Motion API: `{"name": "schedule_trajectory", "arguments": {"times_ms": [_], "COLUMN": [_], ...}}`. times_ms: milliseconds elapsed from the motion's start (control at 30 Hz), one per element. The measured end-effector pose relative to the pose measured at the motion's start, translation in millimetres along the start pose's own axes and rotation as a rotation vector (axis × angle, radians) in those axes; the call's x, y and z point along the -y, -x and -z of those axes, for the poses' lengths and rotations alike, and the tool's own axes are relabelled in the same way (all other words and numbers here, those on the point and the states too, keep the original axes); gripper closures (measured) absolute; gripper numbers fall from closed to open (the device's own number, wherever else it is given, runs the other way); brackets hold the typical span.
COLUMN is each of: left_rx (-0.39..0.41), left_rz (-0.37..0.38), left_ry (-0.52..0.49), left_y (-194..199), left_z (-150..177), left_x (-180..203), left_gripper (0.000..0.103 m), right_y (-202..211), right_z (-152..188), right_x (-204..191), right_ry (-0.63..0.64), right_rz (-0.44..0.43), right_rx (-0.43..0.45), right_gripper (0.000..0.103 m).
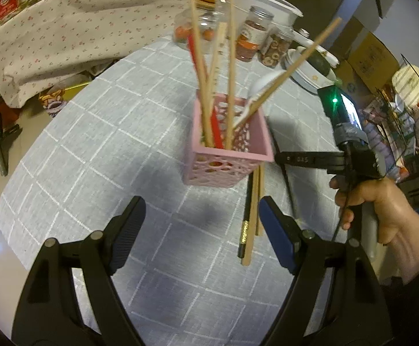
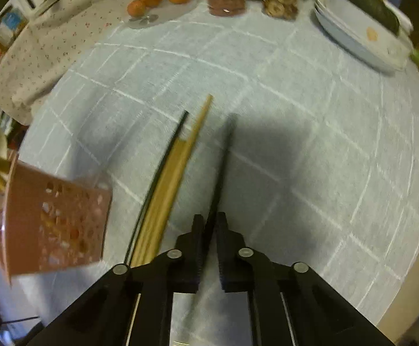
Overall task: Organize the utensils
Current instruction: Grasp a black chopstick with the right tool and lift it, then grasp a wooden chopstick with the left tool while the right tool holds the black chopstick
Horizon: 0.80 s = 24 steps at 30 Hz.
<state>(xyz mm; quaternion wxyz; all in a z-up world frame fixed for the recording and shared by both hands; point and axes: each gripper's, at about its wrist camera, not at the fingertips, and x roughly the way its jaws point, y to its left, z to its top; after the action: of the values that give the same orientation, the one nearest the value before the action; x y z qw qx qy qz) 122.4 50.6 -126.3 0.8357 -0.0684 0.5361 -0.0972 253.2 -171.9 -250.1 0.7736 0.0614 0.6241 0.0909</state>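
A round table [image 1: 94,155] under a grey checked cloth, a floral-covered surface [image 1: 65,34] beside it, cardboard boxes [image 1: 371,54] behind, dim light

Both wrist views look steeply down, sharing the pink basket [image 1: 226,155].

The right gripper [image 2: 208,225] is clamping its jaws on a black chopstick [image 2: 222,167] above the checked bench [image 2: 310,121], while wooden chopsticks [image 2: 175,178] are lying beside a pink basket [image 2: 65,225].
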Motion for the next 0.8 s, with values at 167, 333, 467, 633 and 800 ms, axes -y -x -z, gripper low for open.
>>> {"name": "schedule_trajectory", "arguments": {"times_ms": [167,333,467,633,800], "left_rx": [0.010,0.006,-0.026,-0.049,-0.082], "left_rz": [-0.019,0.010,0.039,-0.032,-0.078], "left_ry": [-0.081,-0.162,-0.213,-0.294,-0.227], "left_y": [1.3,-2.4,-18.7,-59.9,-109.7], "left_z": [6.1,11.6,15.7,0.8,-44.3], "left_x": [25.7,63.7,98.5,146.4,165.4], "left_gripper": [0.026,0.054,0.066,0.069,0.077], "right_y": [19.6,34.4,50.4,61.2,65.0], "right_z": [14.4,27.7,37.5,45.9,47.0], "right_x": [36.4,62.5,87.6,106.8,131.7], "right_ry": [-0.081,-0.086,-0.106,-0.115,-0.159], "right_rz": [-0.082,-0.073,-0.109,-0.165,-0.191], "right_rx": [-0.001,0.005,0.012,0.022,0.034], "right_gripper": [0.097,0.097,0.097,0.097,0.097]}}
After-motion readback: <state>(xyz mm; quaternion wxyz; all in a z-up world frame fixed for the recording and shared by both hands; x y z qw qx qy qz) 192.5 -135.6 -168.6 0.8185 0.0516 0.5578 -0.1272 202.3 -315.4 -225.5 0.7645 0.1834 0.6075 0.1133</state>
